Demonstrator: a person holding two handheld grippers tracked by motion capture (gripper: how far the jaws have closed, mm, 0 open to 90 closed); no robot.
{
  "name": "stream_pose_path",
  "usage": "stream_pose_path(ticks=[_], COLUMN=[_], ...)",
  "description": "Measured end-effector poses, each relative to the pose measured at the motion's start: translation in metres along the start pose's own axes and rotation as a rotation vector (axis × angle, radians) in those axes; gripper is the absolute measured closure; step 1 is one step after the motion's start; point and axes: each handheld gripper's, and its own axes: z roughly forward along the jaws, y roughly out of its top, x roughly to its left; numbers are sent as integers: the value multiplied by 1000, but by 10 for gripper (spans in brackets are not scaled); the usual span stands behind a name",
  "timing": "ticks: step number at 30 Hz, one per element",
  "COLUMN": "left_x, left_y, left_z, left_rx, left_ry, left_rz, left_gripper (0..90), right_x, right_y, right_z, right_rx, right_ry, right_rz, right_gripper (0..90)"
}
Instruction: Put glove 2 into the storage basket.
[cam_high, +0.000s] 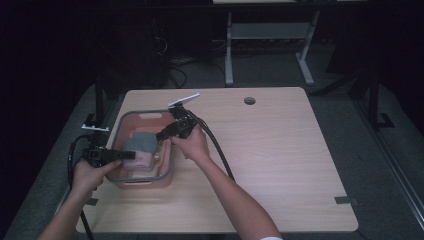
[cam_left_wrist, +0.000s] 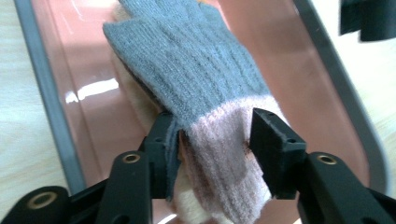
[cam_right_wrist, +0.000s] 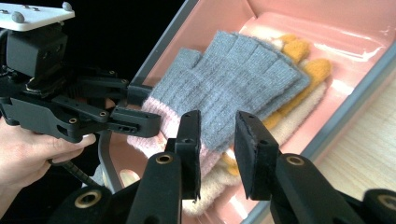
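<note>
Pink bin: grey glove cuff between left hand-held gripper jaws.

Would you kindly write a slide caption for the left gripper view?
Left hand-held gripper straddles the pink cuff of a grey knitted glove lying in a pink bin.

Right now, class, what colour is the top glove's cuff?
Pale pink cuff, clearest in the left gripper view.

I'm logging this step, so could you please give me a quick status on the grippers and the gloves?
Left gripper shut on grey glove cuff, inside pink bin. Right gripper open, above glove. Cream glove underneath. Nothing blocking.
</note>
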Motion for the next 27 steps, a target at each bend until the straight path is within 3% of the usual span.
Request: stream_pose_path(ticks=[9, 13, 21, 27], left_x=[-3, -6, -16, -26], left_y=[7, 12, 16, 20], left_z=[-8, -14, -10, -8], left_rx=[-29, -44, -40, -70], left_ry=[17, 36, 27, 7], left_rz=[-6, 3, 33, 47], left_gripper=[452, 483, 517, 516], right_x=[-3, -7, -12, -18], right_y=[-3, -5, -10, -15], right_z=[-12, -17, -30, -41], right_rx=[-11, -14, -32, -46], right_ry=[-16, -22, -30, -33], right_rz=[3, 4, 13, 15], right_gripper=[713, 713, 708, 694])
